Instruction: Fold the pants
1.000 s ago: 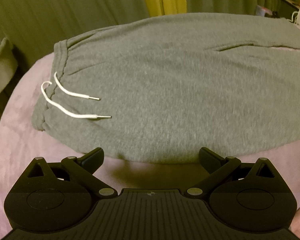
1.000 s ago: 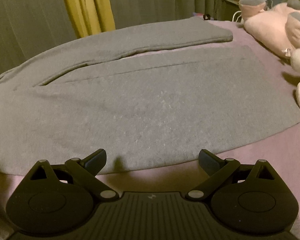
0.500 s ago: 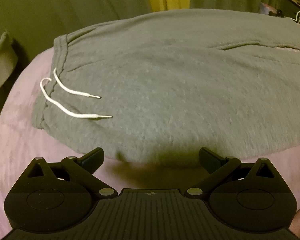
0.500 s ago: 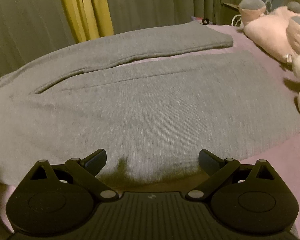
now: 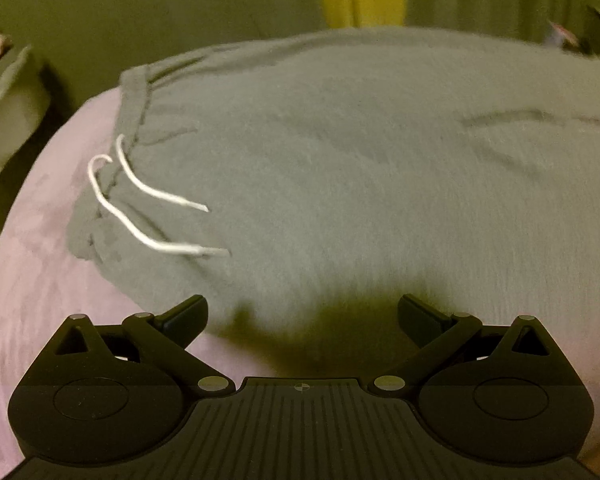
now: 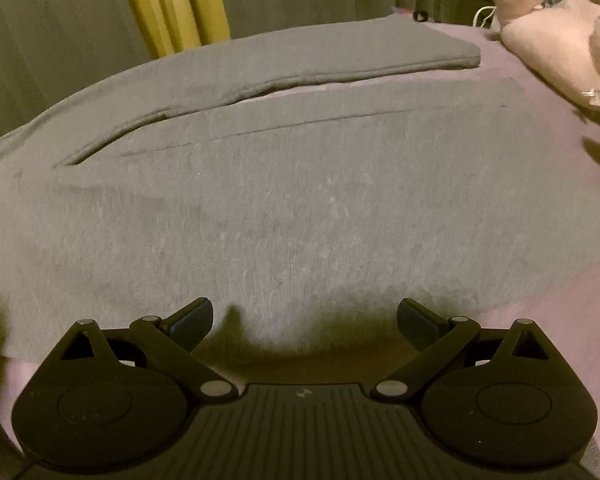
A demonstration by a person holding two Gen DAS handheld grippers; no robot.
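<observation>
Grey sweatpants [image 5: 360,168] lie flat on a pink bed sheet [image 5: 40,280]. The waistband with two white drawstrings [image 5: 152,216] is at the left in the left wrist view. The two legs [image 6: 300,200] stretch to the right in the right wrist view, the far leg [image 6: 320,56] a little apart from the near one. My left gripper [image 5: 302,316] is open and empty, low over the near edge by the waist. My right gripper [image 6: 304,318] is open and empty, low over the near edge of the near leg.
Pink and grey plush toys [image 6: 560,40] lie at the right end of the bed. Green and yellow curtains [image 6: 172,0] hang behind the bed. A pale object [image 5: 12,108] stands beside the bed at the left.
Both grippers have moved forward and down toward the near edge of the pants; their shadows on the cloth have grown. Both stay open. The pants have not moved.
</observation>
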